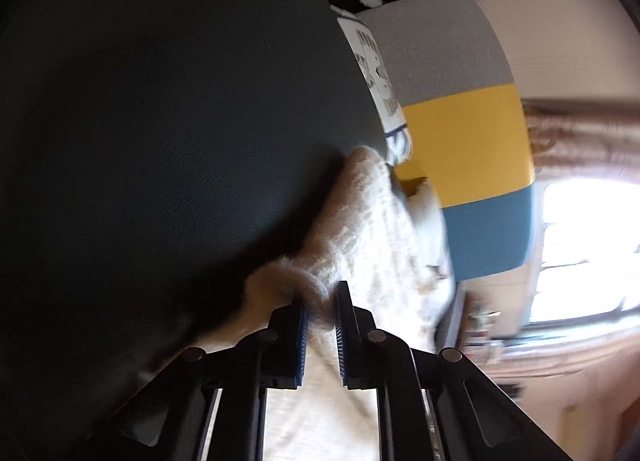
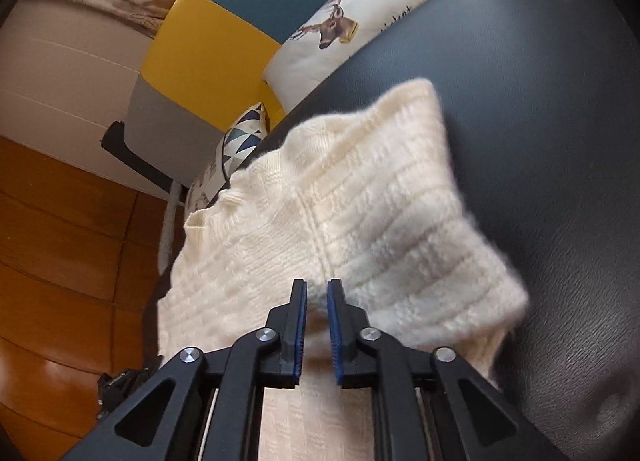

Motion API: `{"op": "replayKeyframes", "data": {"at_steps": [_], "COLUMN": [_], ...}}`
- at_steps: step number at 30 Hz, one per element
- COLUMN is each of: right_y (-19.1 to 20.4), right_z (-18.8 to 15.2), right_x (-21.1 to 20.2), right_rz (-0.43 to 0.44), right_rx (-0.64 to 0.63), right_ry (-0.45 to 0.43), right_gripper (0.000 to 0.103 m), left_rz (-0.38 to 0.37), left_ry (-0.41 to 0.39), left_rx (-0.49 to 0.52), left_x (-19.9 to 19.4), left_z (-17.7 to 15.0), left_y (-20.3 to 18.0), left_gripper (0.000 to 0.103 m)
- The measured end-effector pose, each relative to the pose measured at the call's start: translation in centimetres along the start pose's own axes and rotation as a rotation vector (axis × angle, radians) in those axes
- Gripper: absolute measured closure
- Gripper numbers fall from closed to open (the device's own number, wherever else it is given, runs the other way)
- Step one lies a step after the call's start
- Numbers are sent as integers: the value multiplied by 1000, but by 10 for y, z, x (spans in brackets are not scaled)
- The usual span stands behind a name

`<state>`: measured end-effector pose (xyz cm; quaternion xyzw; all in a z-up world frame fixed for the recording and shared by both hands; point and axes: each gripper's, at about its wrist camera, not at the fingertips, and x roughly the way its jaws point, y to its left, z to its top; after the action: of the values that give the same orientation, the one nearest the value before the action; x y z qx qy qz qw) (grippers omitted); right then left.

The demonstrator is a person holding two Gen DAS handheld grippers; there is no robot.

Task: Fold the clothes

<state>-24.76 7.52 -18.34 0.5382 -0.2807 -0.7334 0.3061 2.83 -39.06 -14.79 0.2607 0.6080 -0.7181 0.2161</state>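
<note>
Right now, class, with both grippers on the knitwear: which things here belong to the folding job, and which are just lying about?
Job:
cream knitted sweater
left gripper
right gripper
dark leather surface

Lying about:
deer-print cushion
triangle-pattern cushion
grey, yellow and blue chair

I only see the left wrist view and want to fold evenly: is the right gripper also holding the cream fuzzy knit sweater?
Observer: Yes. The right gripper has its jaws pinched on the cream fuzzy knit sweater, beside a vertical seam.
Operator: Where does the cloth reach?
Observer: Its far corner extends over the black leather seat.
Operator: Anything near that side?
Observer: A white cushion with a deer print sits past the seat's edge.
</note>
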Motion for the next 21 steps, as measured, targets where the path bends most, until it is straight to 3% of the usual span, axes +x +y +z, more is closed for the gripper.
{"op": "replayKeyframes", "data": {"at_steps": [1, 2, 6, 12, 13, 17, 19, 21], "right_y": [-4, -9, -22, -10, -8, 16, 38, 63], "right_z": [0, 2, 6, 1, 1, 4, 8, 8], "right_x": [-1, -2, -1, 17, 22, 30, 23, 13], "right_rz": [22, 47, 123, 150, 136, 1, -46, -157], "right_rx": [25, 69, 177, 172, 177, 66, -39, -186], "right_ry": [-1, -6, 2, 32, 34, 37, 6, -41], "right_gripper": [75, 72, 68, 60, 61, 90, 91, 91], "left_rz": [4, 8, 17, -10, 2, 25, 34, 38], "left_ry": [7, 14, 58, 106, 103, 75, 58, 42], "left_rx": [23, 45, 82, 48, 61, 123, 184, 256], "left_x": [1, 2, 9, 4, 5, 5, 2, -3], "left_z": [0, -1, 0, -4, -3, 1, 0, -2], "left_y": [-2, -4, -11, 9, 7, -5, -15, -25], "left_gripper": [91, 91, 91, 90, 90, 91, 91, 92]}}
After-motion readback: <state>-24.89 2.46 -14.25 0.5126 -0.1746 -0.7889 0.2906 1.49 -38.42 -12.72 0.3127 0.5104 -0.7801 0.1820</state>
